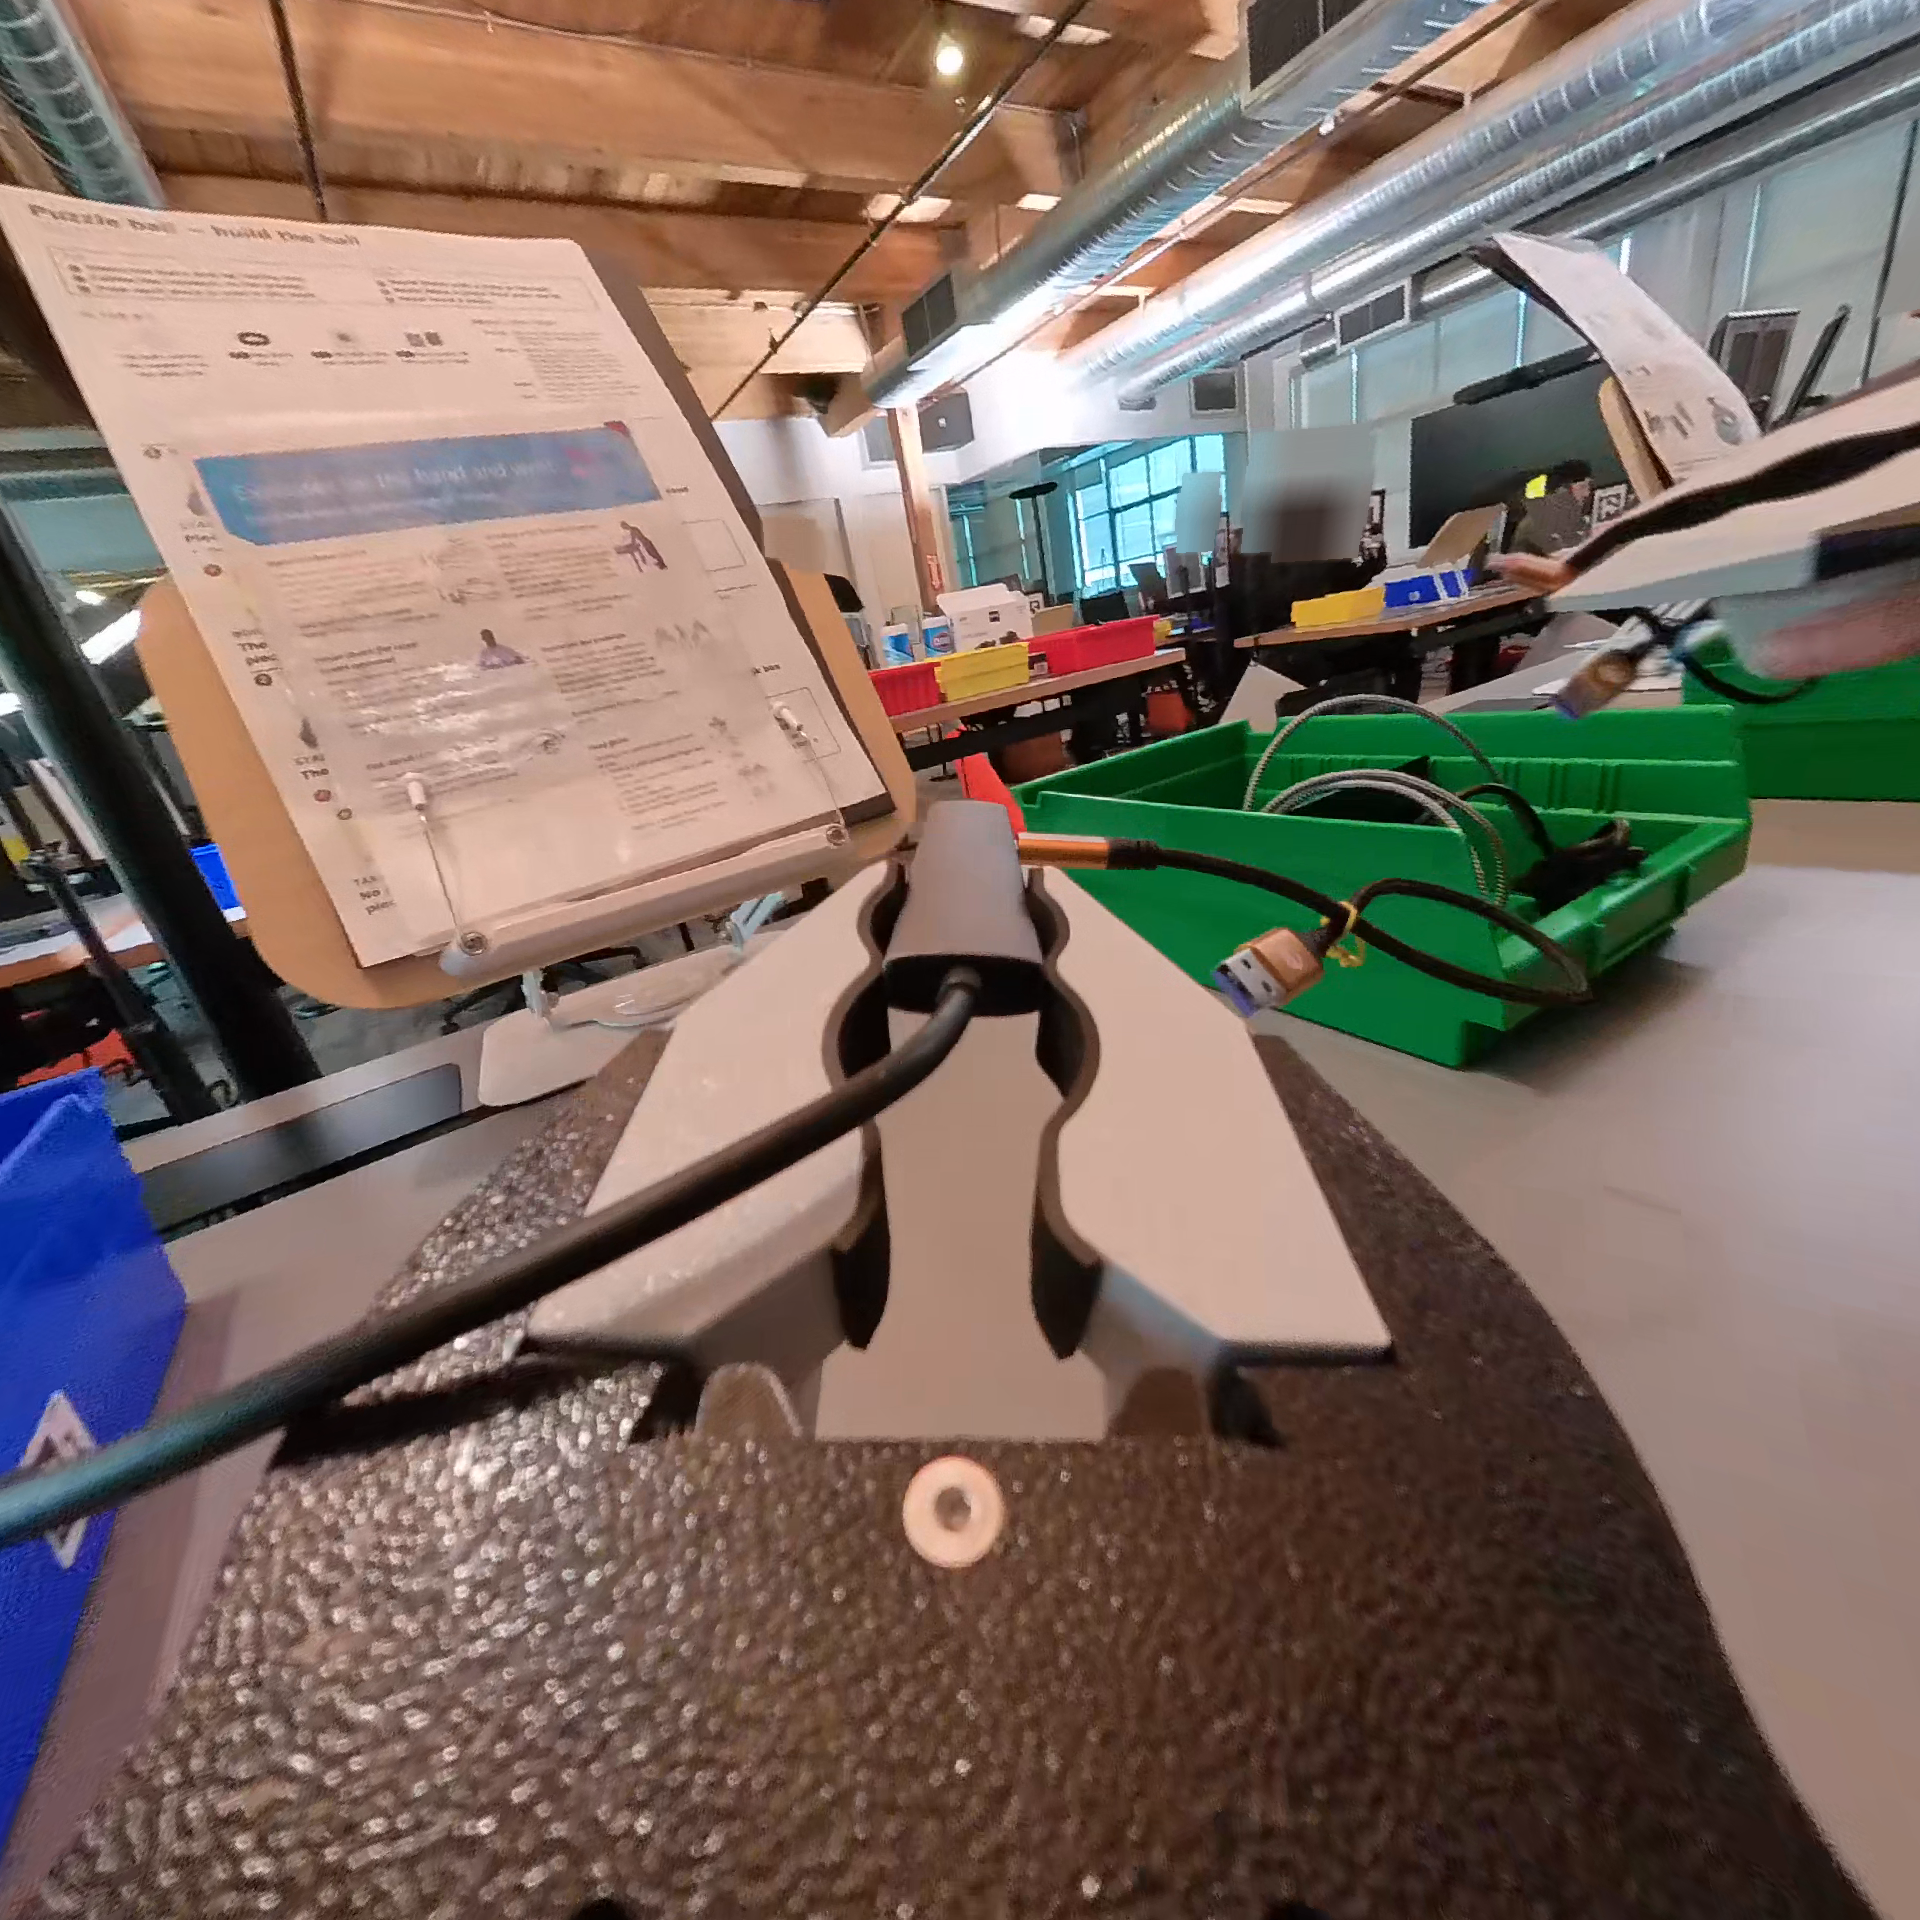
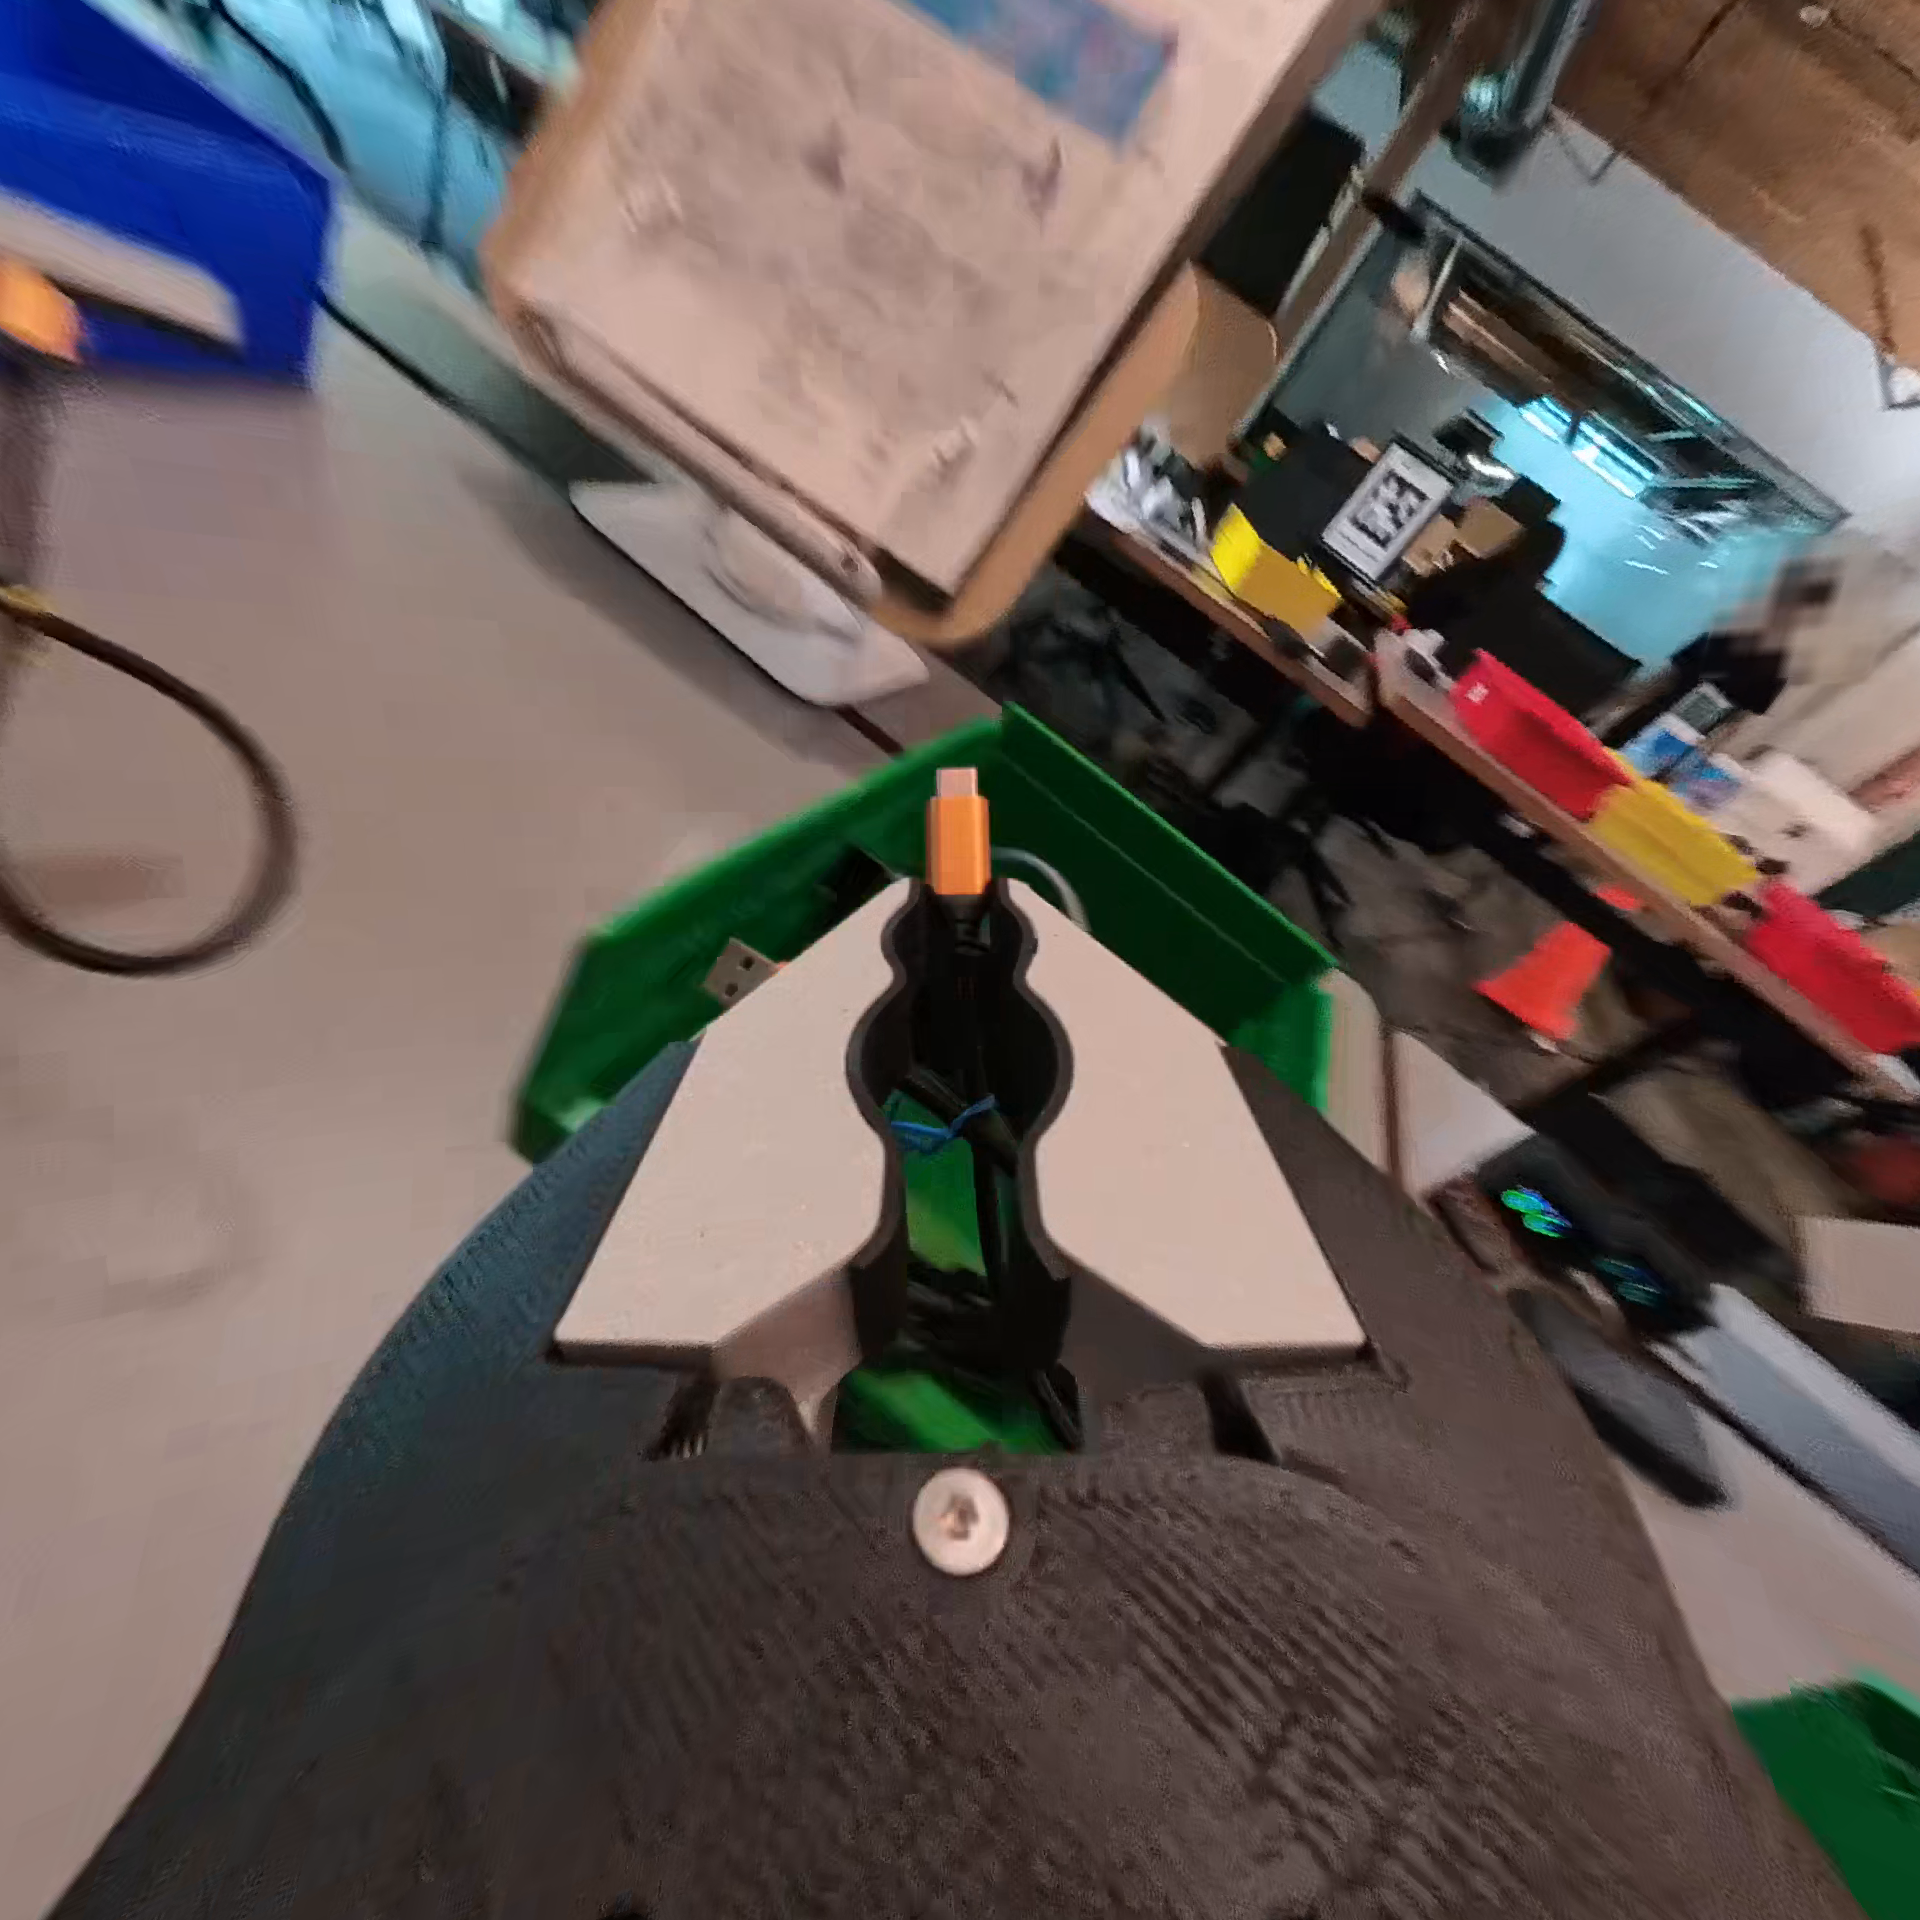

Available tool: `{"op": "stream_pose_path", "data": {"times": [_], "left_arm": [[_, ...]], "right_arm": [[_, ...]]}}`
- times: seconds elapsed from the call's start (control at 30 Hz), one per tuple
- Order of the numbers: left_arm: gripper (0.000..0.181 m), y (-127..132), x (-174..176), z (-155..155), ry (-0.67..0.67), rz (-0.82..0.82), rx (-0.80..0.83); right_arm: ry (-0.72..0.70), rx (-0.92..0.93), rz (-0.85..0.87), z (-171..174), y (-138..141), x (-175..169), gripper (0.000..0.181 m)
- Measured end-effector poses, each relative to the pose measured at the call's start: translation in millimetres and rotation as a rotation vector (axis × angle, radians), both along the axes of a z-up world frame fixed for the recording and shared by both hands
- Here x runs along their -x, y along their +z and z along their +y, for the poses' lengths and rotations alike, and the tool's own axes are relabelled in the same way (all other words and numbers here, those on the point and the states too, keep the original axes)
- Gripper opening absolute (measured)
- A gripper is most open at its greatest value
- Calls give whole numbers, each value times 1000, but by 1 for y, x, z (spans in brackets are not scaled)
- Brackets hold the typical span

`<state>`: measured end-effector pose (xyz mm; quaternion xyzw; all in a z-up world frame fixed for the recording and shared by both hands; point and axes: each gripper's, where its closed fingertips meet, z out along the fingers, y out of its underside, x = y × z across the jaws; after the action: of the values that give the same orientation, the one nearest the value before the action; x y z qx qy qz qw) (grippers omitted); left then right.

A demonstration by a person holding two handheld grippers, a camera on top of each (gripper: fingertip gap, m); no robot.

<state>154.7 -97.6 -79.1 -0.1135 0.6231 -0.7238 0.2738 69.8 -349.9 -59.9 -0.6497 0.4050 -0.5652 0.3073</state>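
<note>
The left tongs (image 1: 961, 914) are clamped on a small grey adapter block (image 1: 961, 883), from whose near end a black cord (image 1: 665, 1174) trails back. A black cable (image 1: 1351, 894) with a copper plug is seated in the block's side, just before the green bin (image 1: 1455, 997), which rests on the table (image 1: 1558, 1299). The right tongs (image 2: 956, 914) are closed on the neck of an orange plug (image 2: 956, 847), held above that bin. The block is judged light, rigid and smooth, so it is best gripped on its flat sides. The cables are limp and springy, and are better held at the stiff plug housings
</note>
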Motion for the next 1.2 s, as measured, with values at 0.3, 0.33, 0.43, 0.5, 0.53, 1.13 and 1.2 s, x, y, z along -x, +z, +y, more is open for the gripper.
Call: {"op": "stream_pose_path", "data": {"times": [0.3,0.33,0.43,0.5,0.53,1.13,1.2], "left_arm": [[21,-5,0,-4,-26,22,-14],[21,-6,0,-4,-26,26,-16],[21,-8,0,-5,-37,44,-21],[21,-10,0,-8,-49,54,-26],[21,-11,1,-9,-55,55,-30],[21,-11,26,-21,-224,39,-26],[21,-13,31,-24,-248,33,-38]], "right_arm": [[107,184,399,-43,-56,-43,14],[111,141,484,-41,-68,-39,32],[68,13,616,-43,-86,-28,70],[7,-21,582,-50,-77,-24,88],[4,-61,554,-47,-70,-21,96],[429,-444,-35,137,-2,-5,84],[456,-437,-84,156,-7,-16,80]]}}
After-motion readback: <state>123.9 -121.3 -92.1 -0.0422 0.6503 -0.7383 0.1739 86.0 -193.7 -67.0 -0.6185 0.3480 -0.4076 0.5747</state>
